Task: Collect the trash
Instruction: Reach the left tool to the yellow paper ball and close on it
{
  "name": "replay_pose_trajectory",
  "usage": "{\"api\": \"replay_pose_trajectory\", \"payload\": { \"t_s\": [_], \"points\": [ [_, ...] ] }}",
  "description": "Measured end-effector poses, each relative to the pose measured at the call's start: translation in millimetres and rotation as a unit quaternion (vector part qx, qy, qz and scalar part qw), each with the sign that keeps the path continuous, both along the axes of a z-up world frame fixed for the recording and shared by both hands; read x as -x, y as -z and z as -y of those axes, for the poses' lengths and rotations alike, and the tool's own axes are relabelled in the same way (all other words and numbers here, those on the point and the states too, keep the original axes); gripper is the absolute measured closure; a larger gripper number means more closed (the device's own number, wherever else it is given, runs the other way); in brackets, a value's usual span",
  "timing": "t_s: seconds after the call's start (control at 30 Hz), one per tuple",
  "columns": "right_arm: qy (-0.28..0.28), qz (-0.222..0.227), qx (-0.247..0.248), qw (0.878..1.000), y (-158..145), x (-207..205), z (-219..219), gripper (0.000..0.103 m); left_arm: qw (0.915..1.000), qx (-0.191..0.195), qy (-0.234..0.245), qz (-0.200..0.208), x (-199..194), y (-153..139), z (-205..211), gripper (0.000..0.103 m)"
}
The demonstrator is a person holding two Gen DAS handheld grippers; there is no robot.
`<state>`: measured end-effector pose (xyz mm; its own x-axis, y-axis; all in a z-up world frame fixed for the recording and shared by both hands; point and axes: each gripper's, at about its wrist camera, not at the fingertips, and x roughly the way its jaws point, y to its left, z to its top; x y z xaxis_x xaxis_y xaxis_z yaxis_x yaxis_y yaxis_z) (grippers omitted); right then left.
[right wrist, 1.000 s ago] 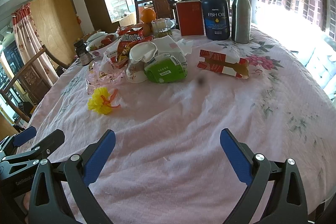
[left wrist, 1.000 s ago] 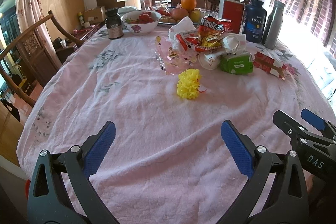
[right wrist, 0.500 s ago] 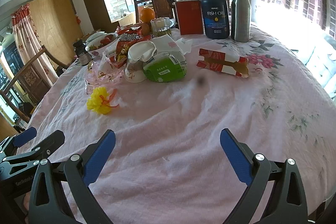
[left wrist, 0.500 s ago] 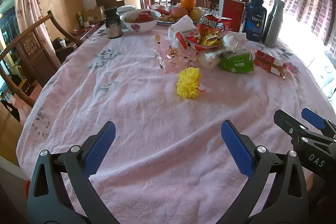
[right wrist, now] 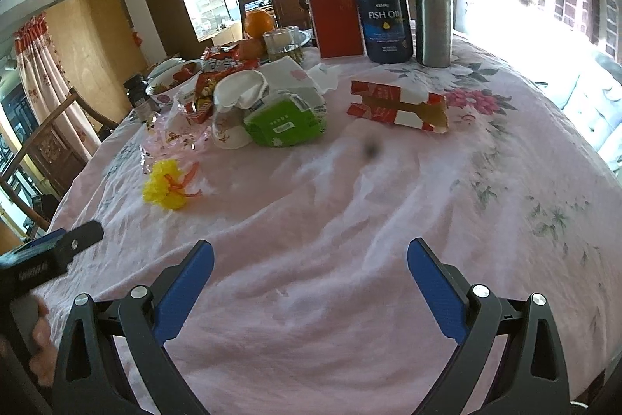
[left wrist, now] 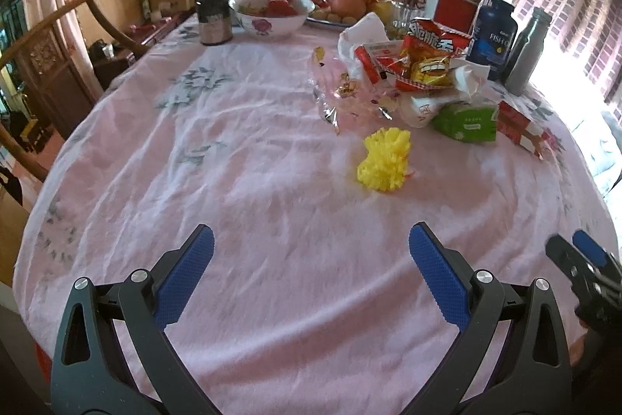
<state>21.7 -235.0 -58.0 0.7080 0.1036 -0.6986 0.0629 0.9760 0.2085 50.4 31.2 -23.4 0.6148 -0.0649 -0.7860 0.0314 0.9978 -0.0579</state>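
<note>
Trash: fluffy yellow wad (left wrist: 385,164) on pink tablecloth (left wrist: 241,158) | both jaws released, empty

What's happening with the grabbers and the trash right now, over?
Left gripper open, empty. Right gripper open, empty. Yellow crumpled wrapper nearest, lying alone on the pink tablecloth, untouched. Nothing between it and either gripper.

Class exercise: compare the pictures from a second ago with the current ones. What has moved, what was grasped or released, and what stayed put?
Both grippers have edged forward over the pink tablecloth: the yellow pom-pom and trash pile look slightly nearer. Nothing was grasped or released. The left gripper and right gripper keep their jaws wide open and empty; the items on the table lie unmoved.
</note>
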Motion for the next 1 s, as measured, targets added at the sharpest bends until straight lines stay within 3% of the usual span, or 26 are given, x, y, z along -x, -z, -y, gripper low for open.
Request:
{"api": "replay_pose_trajectory", "payload": {
  "t_s": [0.13, 0.37, 0.47, 0.6, 0.67, 0.73, 0.77, 0.83, 1.0],
  "points": [
    [0.012, 0.000, -0.004, 1.000, -1, -1, 14, 0.005, 0.9992, 0.009, 0.027, -0.030, -34, 9, 25, 0.006],
    [0.043, 0.005, 0.001, 0.999, -2, 5, 46, 0.005, 0.9964, -0.021, 0.003, -0.082, -89, 38, 51, 0.006],
    [0.058, -0.001, 0.000, 0.998, 3, 5, 59, 0.005, 0.9951, -0.010, -0.014, -0.097, -95, 43, 49, 0.006],
    [0.065, -0.010, -0.004, 0.998, 8, 1, 70, 0.005, 0.9945, -0.016, -0.002, -0.104, -96, 47, 49, 0.006],
    [0.063, -0.013, 0.000, 0.998, 9, -2, 70, 0.005, 0.9954, -0.018, 0.002, -0.095, -95, 46, 51, 0.011],
    [0.061, -0.014, 0.007, 0.998, 8, -3, 70, 0.005, 0.9959, -0.017, 0.008, -0.088, -92, 44, 52, 0.036],
    [0.060, -0.014, 0.011, 0.998, 8, -4, 69, 0.005, 0.9958, -0.018, 0.012, -0.089, -90, 42, 52, 0.040],
    [0.059, -0.015, 0.017, 0.998, 8, -5, 68, 0.005, 0.9963, -0.013, 0.022, -0.083, -83, 39, 50, 0.062],
    [0.054, -0.021, 0.029, 0.998, 8, -11, 63, 0.005, 0.9970, 0.013, 0.060, -0.047, -63, 25, 34, 0.068]
  ]
}}
